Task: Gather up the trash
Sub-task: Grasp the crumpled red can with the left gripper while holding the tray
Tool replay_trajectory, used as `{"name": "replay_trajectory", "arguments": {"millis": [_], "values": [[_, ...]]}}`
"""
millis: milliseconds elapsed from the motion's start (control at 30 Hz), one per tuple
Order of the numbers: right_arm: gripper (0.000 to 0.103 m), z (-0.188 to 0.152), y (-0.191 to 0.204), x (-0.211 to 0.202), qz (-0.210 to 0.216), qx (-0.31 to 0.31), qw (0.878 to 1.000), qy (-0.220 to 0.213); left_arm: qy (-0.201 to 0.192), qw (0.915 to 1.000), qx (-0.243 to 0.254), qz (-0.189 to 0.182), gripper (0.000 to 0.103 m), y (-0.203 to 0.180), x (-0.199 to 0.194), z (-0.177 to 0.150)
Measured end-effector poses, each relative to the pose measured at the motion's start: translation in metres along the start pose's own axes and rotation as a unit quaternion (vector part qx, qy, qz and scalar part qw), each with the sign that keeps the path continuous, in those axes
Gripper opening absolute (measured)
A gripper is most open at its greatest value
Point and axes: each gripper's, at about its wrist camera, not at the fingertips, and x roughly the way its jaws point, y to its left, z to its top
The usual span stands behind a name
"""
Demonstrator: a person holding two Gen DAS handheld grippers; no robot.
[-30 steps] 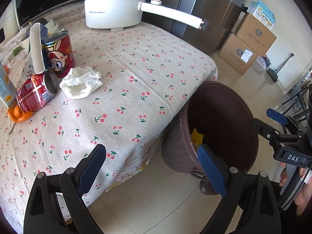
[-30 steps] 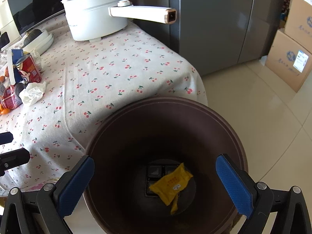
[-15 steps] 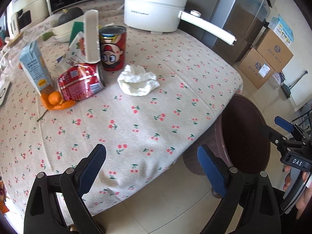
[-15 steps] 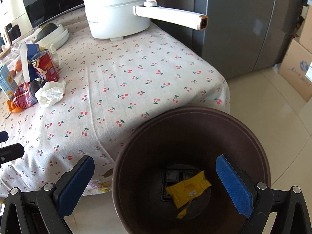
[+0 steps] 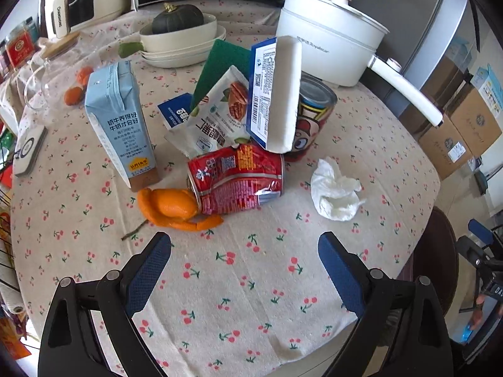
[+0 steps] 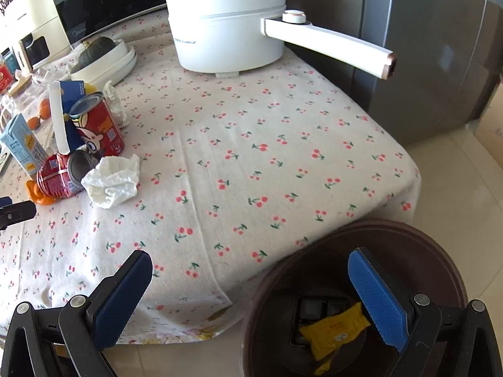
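Jaws wide, both empty: left gripper [image 5: 244, 259] over tablecloth [image 5: 251, 298] (near crushed can [image 5: 235, 179]); right gripper [image 6: 250, 292] above bin [image 6: 433, 251].

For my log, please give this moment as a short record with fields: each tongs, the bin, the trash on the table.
left tongs: open, empty, over the tablecloth near the trash pile
right tongs: open, empty, at the table edge by the bin
bin: brown, on the floor, holds a yellow packet
trash on table: crumpled tissue, crushed red can, orange peel, milk carton
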Motion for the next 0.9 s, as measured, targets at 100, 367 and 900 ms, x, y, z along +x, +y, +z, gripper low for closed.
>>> {"name": "replay_trajectory", "arguments": {"millis": [100, 367, 900], "values": [[0.102, 0.004, 0.008, 0.010, 0.005, 0.003, 1.000, 0.009, 0.005, 0.9996, -0.024, -0.015, 0.096, 0.004, 0.020, 0.008], [0.102, 0.007, 0.014, 0.030, 0.002, 0.016, 1.000, 0.025, -0.012, 0.9976, -0.068, -0.004, 0.095, 0.008, 0.045, 0.026], [0.102, 0.013, 0.048, 0.042, 0.014, 0.014, 1.000, 0.024, -0.015, 0.9960, -0.049, -0.074, 0.038, 0.017, 0.003, 0.009]]}}
